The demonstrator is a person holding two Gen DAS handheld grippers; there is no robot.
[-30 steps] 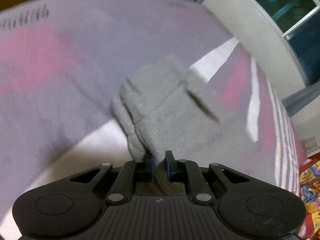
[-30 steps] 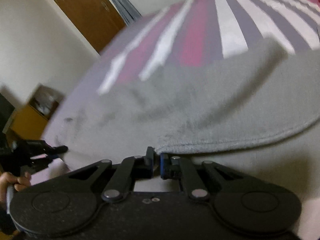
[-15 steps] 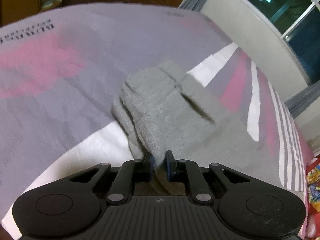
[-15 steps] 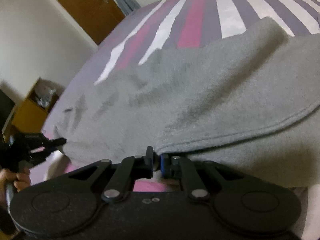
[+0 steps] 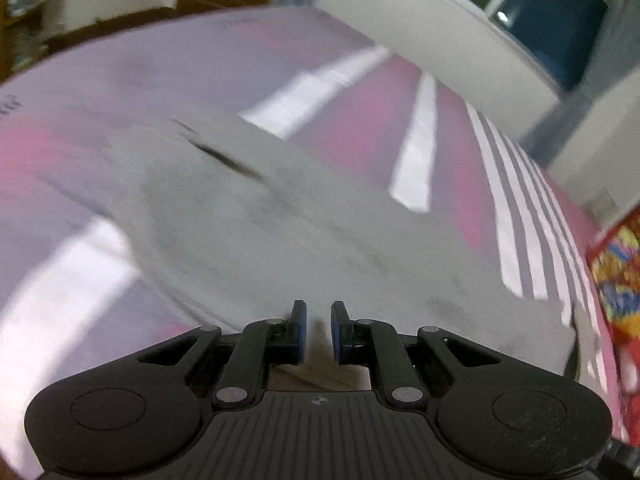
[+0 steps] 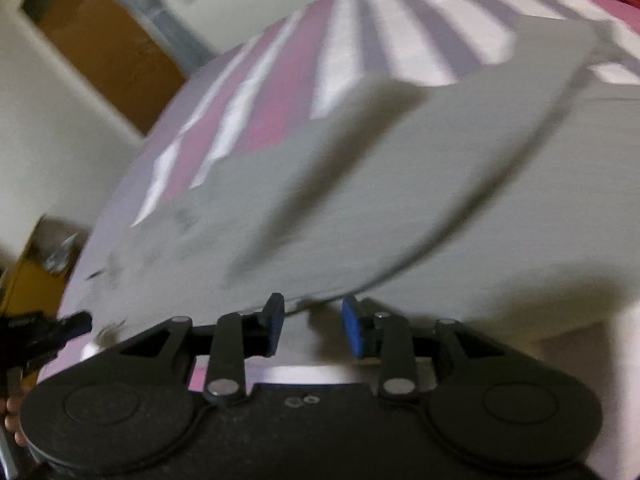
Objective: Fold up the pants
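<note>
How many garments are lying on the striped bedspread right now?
1: the grey pants, spread across the striped bedspread directly ahead of both grippers. No other garment shows; anything under them or off-frame would be hidden.

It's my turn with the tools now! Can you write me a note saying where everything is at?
Left tool: shut at the near edge of the grey pants; too blurred to tell whether cloth is pinched.
Right tool: its jaws have just been opening; the pants' edge sits between them, not pressed.
Pants: on the striped bedcover, one layer already folded over another.
Left to do: probably pull both tools clear, then fold once more.
</note>
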